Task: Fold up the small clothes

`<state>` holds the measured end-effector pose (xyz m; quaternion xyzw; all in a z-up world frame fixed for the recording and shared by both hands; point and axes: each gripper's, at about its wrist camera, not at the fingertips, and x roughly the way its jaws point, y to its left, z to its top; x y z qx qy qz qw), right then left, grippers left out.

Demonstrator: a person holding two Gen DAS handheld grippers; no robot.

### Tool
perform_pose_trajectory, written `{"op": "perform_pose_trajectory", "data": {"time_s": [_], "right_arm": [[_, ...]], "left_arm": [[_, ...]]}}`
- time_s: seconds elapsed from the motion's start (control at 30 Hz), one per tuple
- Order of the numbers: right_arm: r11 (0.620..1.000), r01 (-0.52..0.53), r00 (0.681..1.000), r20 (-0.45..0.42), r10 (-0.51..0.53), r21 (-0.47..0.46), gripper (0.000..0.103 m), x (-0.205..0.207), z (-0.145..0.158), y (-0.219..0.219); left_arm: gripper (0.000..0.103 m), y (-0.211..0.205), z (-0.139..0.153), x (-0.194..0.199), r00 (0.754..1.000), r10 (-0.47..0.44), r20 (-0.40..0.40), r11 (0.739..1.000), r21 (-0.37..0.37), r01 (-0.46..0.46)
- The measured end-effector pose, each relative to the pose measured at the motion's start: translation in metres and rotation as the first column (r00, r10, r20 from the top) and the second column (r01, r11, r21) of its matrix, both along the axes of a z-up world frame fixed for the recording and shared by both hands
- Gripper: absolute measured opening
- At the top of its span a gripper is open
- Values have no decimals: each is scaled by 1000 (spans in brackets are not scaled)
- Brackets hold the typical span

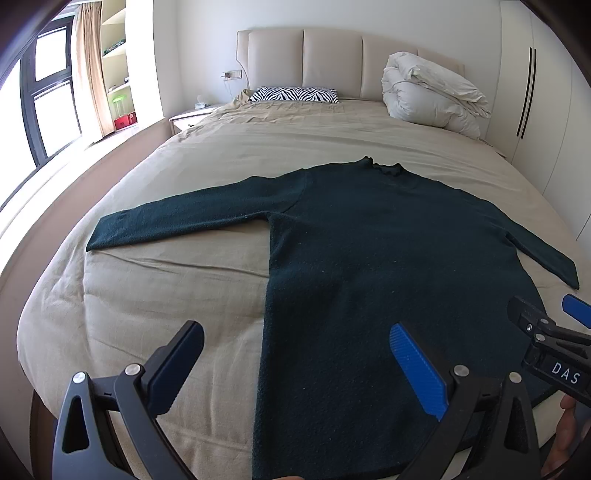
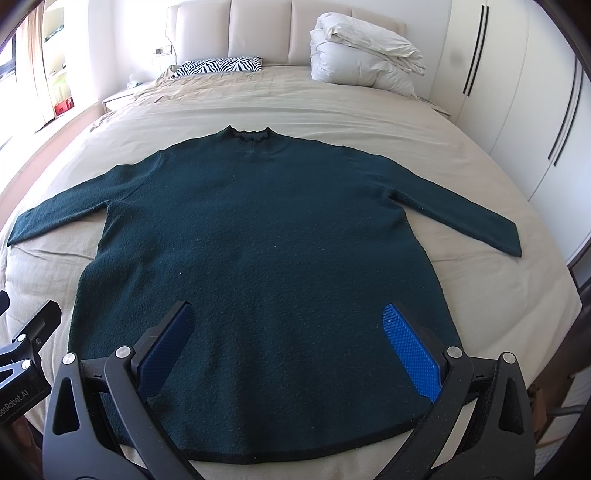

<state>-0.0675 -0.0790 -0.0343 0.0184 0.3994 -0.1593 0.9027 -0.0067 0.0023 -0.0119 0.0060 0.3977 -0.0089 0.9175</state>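
Both wrist cameras are looking from the foot of the bed (image 1: pixel 129 302) toward its headboard (image 2: pixel 288 33), sharing the sweater (image 2: pixel 258 240)

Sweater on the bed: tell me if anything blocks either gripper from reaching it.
Nothing visible does. The dark green sweater lies flat on the beige bedspread, bare on top. The left gripper and right gripper are both open over its hem end.

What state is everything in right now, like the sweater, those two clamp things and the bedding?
Sweater: spread flat on the bed, both sleeves out, unfolded.
Left gripper: open, holding nothing, over the sweater's left edge.
Right gripper: open, holding nothing, above the hem.
Duvet: bundled up by the headboard.
Zebra pillow: lying flat at the head of the bed.
Bed cover: spread out, slightly wrinkled.
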Motion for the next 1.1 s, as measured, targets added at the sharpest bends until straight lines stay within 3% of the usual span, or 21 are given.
{"op": "perform_pose_trajectory", "data": {"time_s": [0.77, 0.83, 1.0, 1.1], "right_arm": [[1000, -6, 1000, -10, 6, 12, 103, 6, -5, 2], [1000, -11, 1000, -11, 11, 19, 103, 9, -7, 2], [998, -46, 999, 19, 45, 53, 103, 17, -6, 1], [997, -51, 997, 68, 48, 51, 103, 23, 1, 0]], "left_arm": [[103, 6, -5, 2, 999, -22, -24, 1000, -22, 22], [103, 13, -6, 3, 999, -38, -18, 997, -63, 37], [103, 44, -13, 23, 994, -80, -74, 960, -273, 57], [103, 62, -17, 36, 997, -44, -63, 966, -256, 27]]}}
